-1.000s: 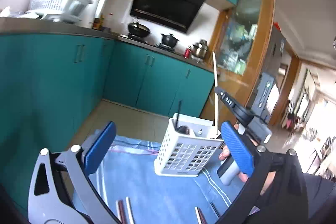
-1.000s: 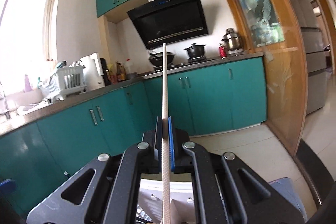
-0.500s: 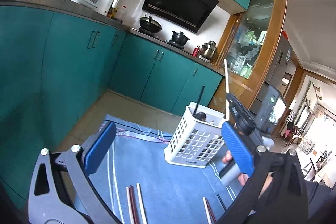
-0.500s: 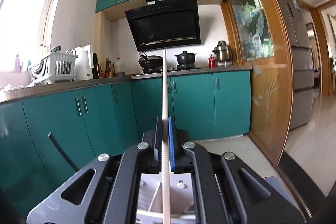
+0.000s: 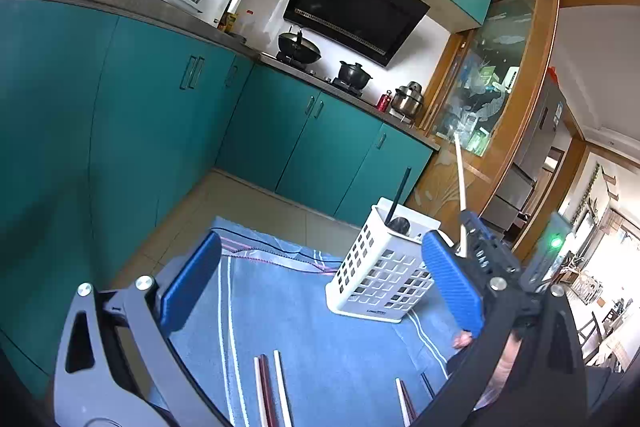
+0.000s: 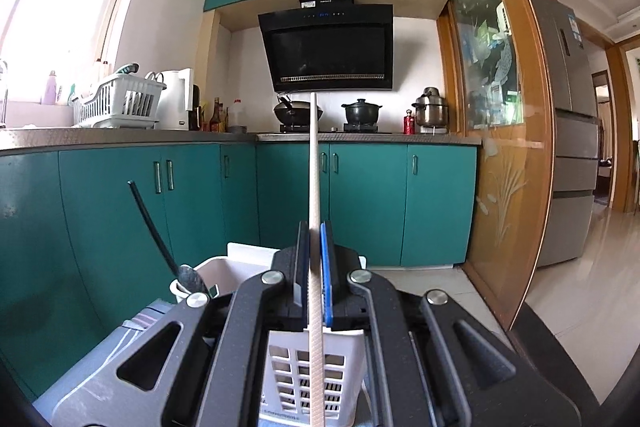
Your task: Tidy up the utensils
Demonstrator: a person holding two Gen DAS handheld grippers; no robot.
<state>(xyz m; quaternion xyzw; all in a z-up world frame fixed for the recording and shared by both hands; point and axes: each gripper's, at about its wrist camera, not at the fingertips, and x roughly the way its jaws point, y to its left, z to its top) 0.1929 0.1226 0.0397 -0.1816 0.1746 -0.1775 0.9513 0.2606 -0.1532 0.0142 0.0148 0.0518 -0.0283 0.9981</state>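
Between the right tool's (image 6: 315, 259) pressed pads, an upright white chopstick (image 6: 313, 163), above the utensil basket (image 6: 312, 371).

caddy (image 5: 376, 277): white plastic, perforated | cloth (image 5: 320, 339): blue woven, matt

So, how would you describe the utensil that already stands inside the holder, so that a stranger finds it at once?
Look at the blue striped cloth spread before the teal kitchen cabinets; on it stands a white perforated plastic utensil holder. Inside leans a black long-handled spoon, bowl down. It alone is dark and already in the holder, unlike the pale chopstick in the right gripper and the chopsticks on the cloth.
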